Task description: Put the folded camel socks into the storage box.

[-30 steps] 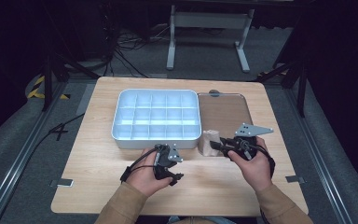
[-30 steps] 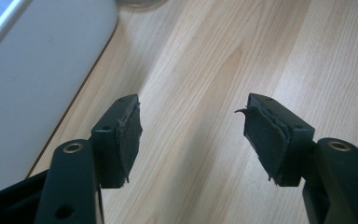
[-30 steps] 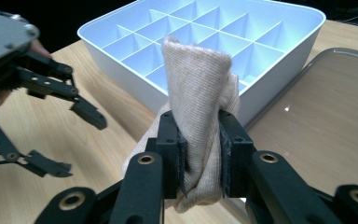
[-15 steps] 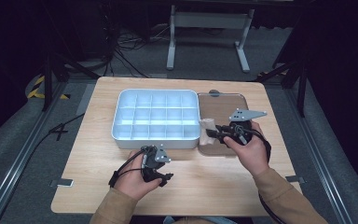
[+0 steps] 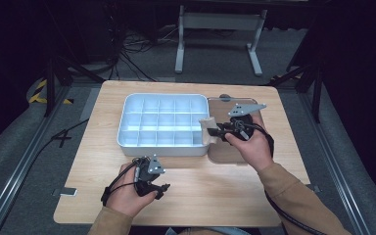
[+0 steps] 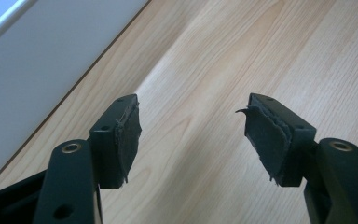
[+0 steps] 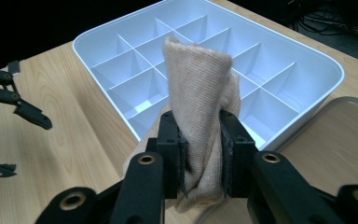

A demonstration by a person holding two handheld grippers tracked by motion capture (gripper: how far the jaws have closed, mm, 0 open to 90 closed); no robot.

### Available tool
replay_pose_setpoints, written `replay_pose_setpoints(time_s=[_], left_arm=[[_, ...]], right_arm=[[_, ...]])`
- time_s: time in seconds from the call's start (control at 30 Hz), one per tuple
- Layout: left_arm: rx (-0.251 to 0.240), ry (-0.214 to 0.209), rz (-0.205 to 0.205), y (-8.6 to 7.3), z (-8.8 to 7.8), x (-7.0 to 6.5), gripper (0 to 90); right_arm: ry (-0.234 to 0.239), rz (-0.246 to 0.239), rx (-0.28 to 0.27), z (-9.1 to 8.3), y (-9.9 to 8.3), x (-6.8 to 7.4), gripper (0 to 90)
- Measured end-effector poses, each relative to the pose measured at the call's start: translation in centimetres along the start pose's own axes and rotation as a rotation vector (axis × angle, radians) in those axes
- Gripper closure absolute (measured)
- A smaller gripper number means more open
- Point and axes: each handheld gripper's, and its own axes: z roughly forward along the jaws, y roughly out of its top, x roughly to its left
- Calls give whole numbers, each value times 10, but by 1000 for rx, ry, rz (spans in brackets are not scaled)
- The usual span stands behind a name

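Cloth (image 5: 206, 131), beige and rolled or folded, sits clamped in the right tongs (image 5: 214, 132) in the high view, right at the near right corner of the white divided tray (image 5: 162, 145), so the tray lies to the left of those tongs and just beyond them; the right hand (image 5: 248, 145) hovers over the brownish lid or board (image 5: 225, 152) lying beside the tray on the desk (image 5: 215, 196). Left tongs (image 5: 159, 188) stay low on the near desk, well apart from the cloth, so the right hand is clearly the nearer one. Left gripper view: left tongs (image 6: 191, 140) spread wide with nothing between the pads, bare desk (image 6: 223, 70) under them, tray wall (image 6: 42, 60) at upper left. Right gripper view: right tongs (image 7: 204, 154) pinch the cloth (image 7: 200, 107) at its lower part, long axis standing upright between the jaws, top end leaning over the tray (image 7: 279, 51) and its near compartments; the left tongs (image 7: 9, 121) show far off at left. Judged next move: carry the cloth forward over the rim and down into a compartment, though which one I cannot tell.
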Motion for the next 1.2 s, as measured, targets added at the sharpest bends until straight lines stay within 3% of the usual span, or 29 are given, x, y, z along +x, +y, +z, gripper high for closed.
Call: replay_pose_setpoints(time_s=[0.37, 0.4, 0.47, 0.53, 0.87, 1.2], left_arm=[[-5, 21, -25, -7, -9, 5, 362], [-10, 18, -27, -7, -9, 5, 362], [-11, 24, -28, -7, -10, 5, 362], [-14, 21, -32, -7, -10, 6, 363], [-8, 15, -23, -5, -9, 7, 365], [-12, 22, -25, -7, -13, 8, 366]], right_arm=[[-3, -48, 70, 14, 20, -7, 732], [10, -46, 88, 15, 22, -8, 730], [84, -29, 102, 19, 25, -13, 729], [115, -54, 122, 21, 28, -17, 729], [168, -194, 173, 27, 44, -27, 724], [170, -331, 313, 36, 62, -31, 720]])
